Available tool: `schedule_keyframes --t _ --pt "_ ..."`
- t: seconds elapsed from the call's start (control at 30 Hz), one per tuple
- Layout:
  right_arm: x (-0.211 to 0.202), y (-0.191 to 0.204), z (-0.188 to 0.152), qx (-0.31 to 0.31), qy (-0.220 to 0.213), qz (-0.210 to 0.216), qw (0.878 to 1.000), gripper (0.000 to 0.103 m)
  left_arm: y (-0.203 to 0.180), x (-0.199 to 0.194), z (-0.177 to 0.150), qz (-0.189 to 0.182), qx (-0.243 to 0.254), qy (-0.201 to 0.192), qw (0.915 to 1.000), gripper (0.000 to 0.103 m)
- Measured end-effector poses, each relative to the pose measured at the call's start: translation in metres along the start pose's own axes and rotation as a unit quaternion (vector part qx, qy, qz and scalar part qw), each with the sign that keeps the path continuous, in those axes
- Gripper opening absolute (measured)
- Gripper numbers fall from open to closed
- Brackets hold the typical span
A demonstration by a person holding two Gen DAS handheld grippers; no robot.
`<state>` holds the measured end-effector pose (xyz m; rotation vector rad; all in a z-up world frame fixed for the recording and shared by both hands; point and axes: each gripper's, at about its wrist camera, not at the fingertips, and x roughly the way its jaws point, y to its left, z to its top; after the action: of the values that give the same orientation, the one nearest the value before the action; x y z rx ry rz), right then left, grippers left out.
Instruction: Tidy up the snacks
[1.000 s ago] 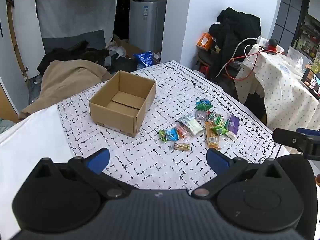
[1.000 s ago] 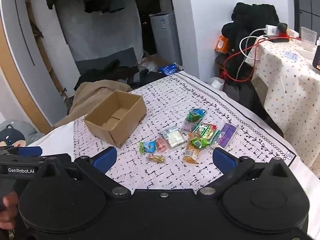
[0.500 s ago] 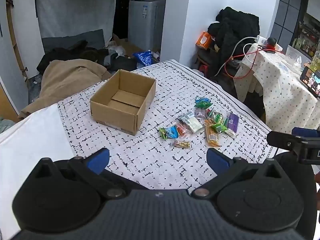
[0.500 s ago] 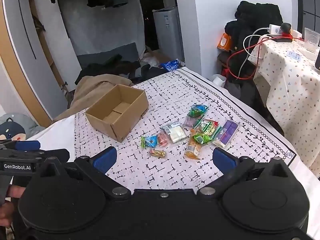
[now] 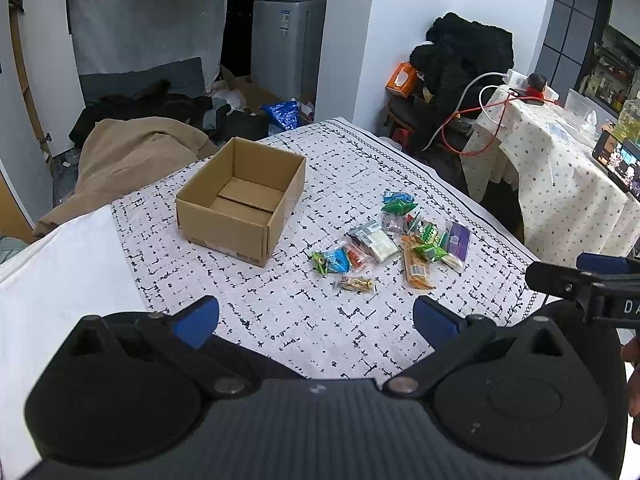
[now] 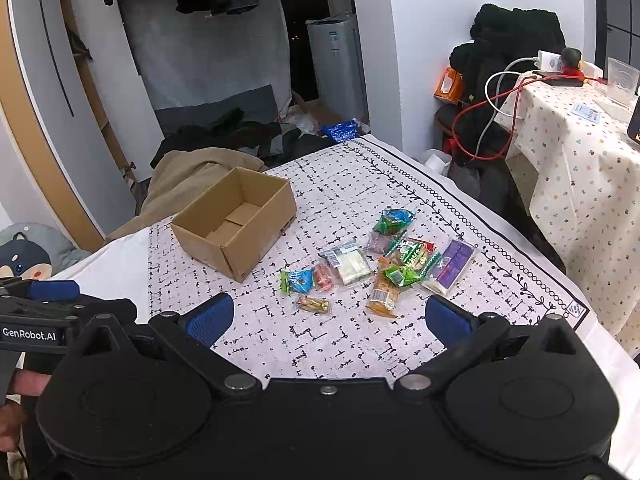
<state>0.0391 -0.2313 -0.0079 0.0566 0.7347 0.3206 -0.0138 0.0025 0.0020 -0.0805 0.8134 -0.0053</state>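
Ahead of both claws, on the patterned counter (image 5: 340,168), the snacks (image 5: 394,244) lie loosely clustered, with the empty cardboard box (image 5: 240,200) just left of them, likely set close so each packet needs only a short carry. Left claw (image 5: 316,322) and right claw (image 6: 330,316) both hover spread wide, grasping nothing and touching nothing, well short of the snacks.
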Motion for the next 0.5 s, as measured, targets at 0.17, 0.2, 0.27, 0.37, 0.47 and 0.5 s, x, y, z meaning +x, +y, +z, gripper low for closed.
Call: schedule_keyframes --t 0.17,0.2,0.27,0.37,0.47,0.5 --pt "-0.0006 -0.001 -0.0004 -0.001 0.002 0.0 1.0 0.103 -0.0005 -0.0003 0.0002 0.0 0.0 0.0 1.0 0.103" --pt "-0.0007 -0.0015 -0.0003 -0.001 0.002 0.001 1.0 0.103 -0.001 -0.0005 -0.0001 0.0 0.0 0.0 1.0 0.103" --pt "-0.0012 -0.0014 0.0002 -0.001 0.002 0.001 1.0 0.103 -0.0016 -0.0006 -0.0006 0.0 -0.001 0.0 1.0 0.103" --pt "-0.0017 -0.001 0.0001 -0.003 0.0 0.001 1.0 0.103 -0.0017 -0.0006 -0.0006 0.0 0.0 0.0 1.0 0.103" --pt "-0.0018 -0.0003 -0.0002 -0.005 0.0 -0.001 1.0 0.103 -0.0021 -0.0007 -0.0007 -0.001 0.001 0.0 1.0 0.103" --pt "-0.0018 -0.0004 -0.0002 -0.005 0.0 -0.002 1.0 0.103 -0.0017 -0.0008 -0.0007 -0.001 0.001 0.0 1.0 0.103"
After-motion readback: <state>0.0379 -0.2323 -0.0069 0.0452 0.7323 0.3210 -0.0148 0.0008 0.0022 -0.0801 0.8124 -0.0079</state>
